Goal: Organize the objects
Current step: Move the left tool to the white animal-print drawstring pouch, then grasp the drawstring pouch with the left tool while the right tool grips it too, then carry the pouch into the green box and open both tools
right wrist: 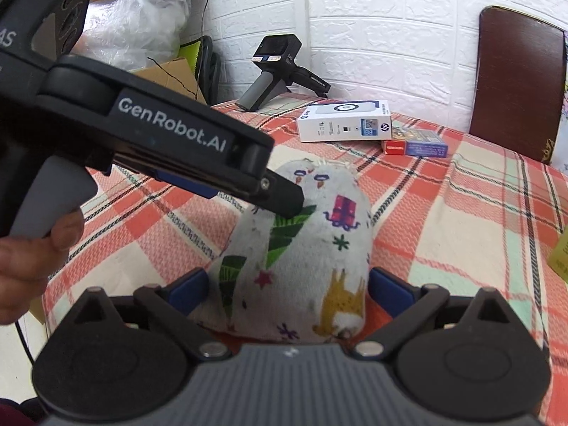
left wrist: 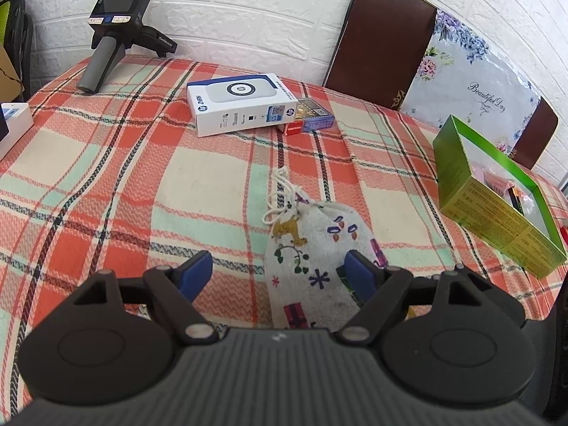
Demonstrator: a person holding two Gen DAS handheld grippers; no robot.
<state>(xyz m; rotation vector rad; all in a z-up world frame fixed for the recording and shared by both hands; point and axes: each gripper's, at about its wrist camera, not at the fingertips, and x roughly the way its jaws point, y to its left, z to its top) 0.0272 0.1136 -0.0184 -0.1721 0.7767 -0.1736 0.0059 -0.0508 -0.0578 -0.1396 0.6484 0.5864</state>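
Note:
A printed cloth drawstring pouch point(left wrist: 312, 248) lies on the plaid tablecloth point(left wrist: 106, 177). My left gripper point(left wrist: 280, 273) is open; its right finger point(left wrist: 358, 273) touches the pouch's side and the left finger stands apart. In the right wrist view the same pouch point(right wrist: 312, 248) sits between the open fingers of my right gripper point(right wrist: 287, 291), which stand close on both sides. The left gripper's black body point(right wrist: 170, 149) reaches in from the left, its tip over the pouch.
A white HP box point(left wrist: 241, 103) and a small red-blue box point(left wrist: 312, 120) lie at the back. An open green box point(left wrist: 497, 195) stands at the right. A spare gripper point(left wrist: 113, 35) rests at the far left corner. A chair point(left wrist: 383, 42) stands behind.

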